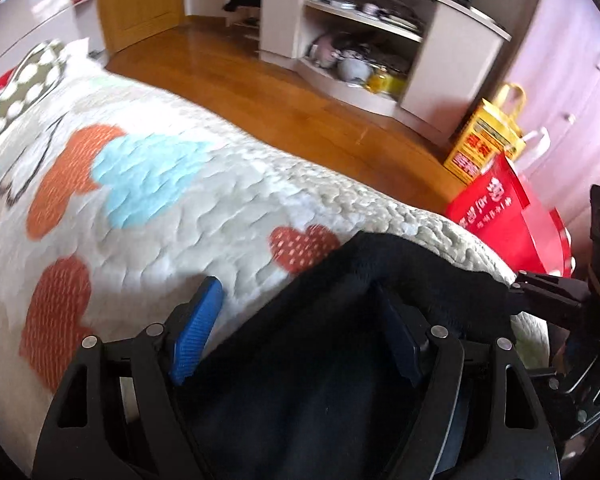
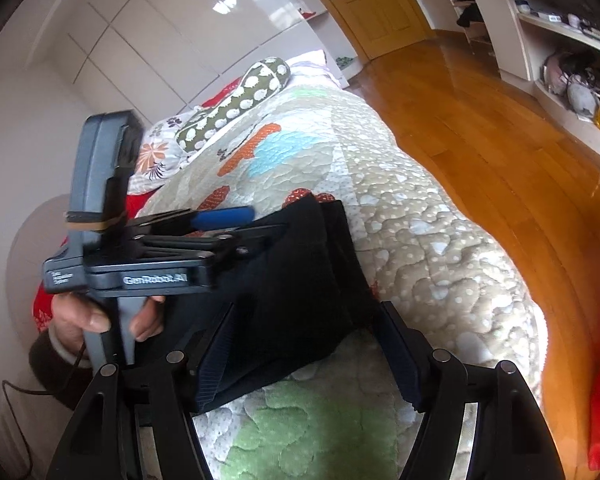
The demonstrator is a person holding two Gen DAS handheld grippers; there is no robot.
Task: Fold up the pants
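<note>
With both sets of fingers spread, the left gripper (image 1: 296,332) and right gripper (image 2: 308,354) should pinch the pants (image 2: 292,280) by their near edge before drawing them over the bed (image 2: 420,216).

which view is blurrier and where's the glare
Left wrist view: blurrier, the quilt and shelf unit smeared, though the left gripper and black pants stay fairly crisp. Right wrist view: sharper overall; strong window glare on the glossy wardrobe doors and a sheen on the wood floor. Both views bend straight edges and go dark at the corners.
</note>
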